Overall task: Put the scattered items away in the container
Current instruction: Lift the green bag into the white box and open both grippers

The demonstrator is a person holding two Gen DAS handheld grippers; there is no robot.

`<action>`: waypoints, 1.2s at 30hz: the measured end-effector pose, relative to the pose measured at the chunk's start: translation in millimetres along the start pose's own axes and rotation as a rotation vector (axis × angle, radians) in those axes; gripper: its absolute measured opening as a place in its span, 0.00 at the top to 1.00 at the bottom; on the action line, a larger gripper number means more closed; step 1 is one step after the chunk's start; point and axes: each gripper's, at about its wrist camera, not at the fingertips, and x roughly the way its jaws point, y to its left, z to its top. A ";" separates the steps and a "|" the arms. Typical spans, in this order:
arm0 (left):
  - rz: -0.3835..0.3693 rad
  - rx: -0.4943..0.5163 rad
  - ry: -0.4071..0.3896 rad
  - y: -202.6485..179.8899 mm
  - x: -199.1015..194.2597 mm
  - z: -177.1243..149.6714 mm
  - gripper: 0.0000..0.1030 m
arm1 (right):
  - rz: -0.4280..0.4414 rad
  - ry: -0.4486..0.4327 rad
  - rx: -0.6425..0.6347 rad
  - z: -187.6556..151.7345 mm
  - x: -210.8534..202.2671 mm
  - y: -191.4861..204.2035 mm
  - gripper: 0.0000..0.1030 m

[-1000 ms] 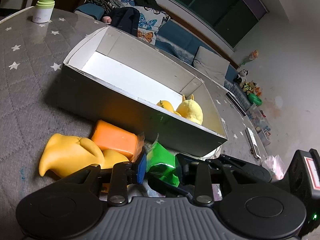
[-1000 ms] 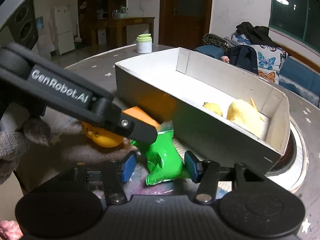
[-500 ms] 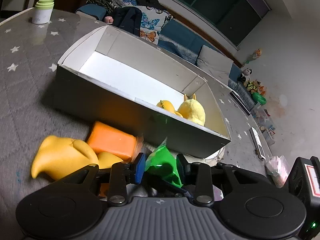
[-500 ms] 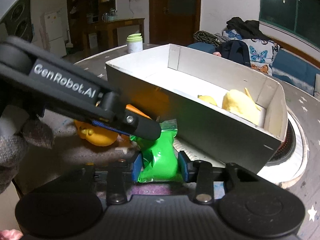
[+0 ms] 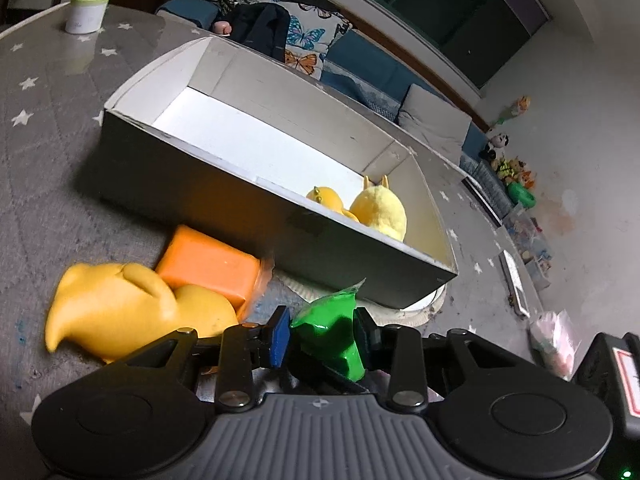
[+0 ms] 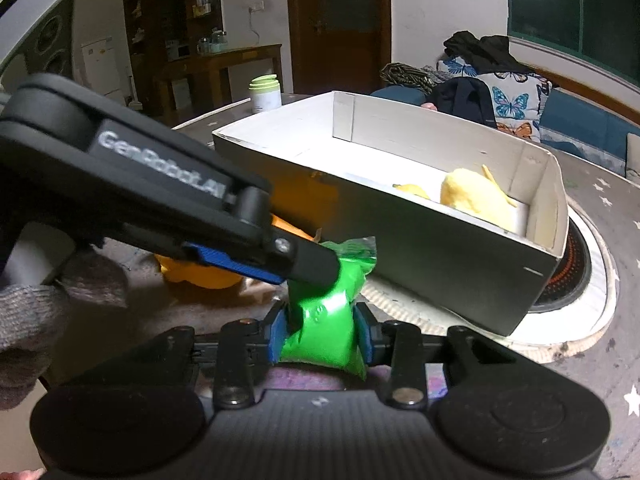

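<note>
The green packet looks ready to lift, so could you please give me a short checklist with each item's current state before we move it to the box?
1. Right gripper shut on the green packet: ok, both pads press its sides.
2. Left gripper shut on the same packet: ok, so two grippers share it; which one lets go is undecided.
3. Packet lifted off the table: cannot tell.
4. Room in the box: ok, bare floor beside the yellow plush toy and small duck.
5. Near box wall in the path: not ok, it stands between packet and opening.
6. Orange block and yellow toy free of the grip: ok, beside it.
</note>
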 end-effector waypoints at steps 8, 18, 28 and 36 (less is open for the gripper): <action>-0.010 0.013 -0.005 -6.3 -4.2 -2.9 0.64 | -0.022 -0.015 0.004 -1.2 -8.3 3.2 0.69; -0.031 0.104 -0.128 -37.2 -28.8 37.8 0.64 | -0.074 -0.145 -0.041 41.2 -33.8 1.5 0.69; 0.008 0.078 -0.147 -26.1 2.2 91.4 0.67 | -0.050 -0.146 0.011 85.3 11.1 -18.4 0.69; 0.033 0.026 -0.115 -2.2 24.1 102.3 0.66 | -0.037 -0.088 0.030 93.9 47.5 -24.2 0.69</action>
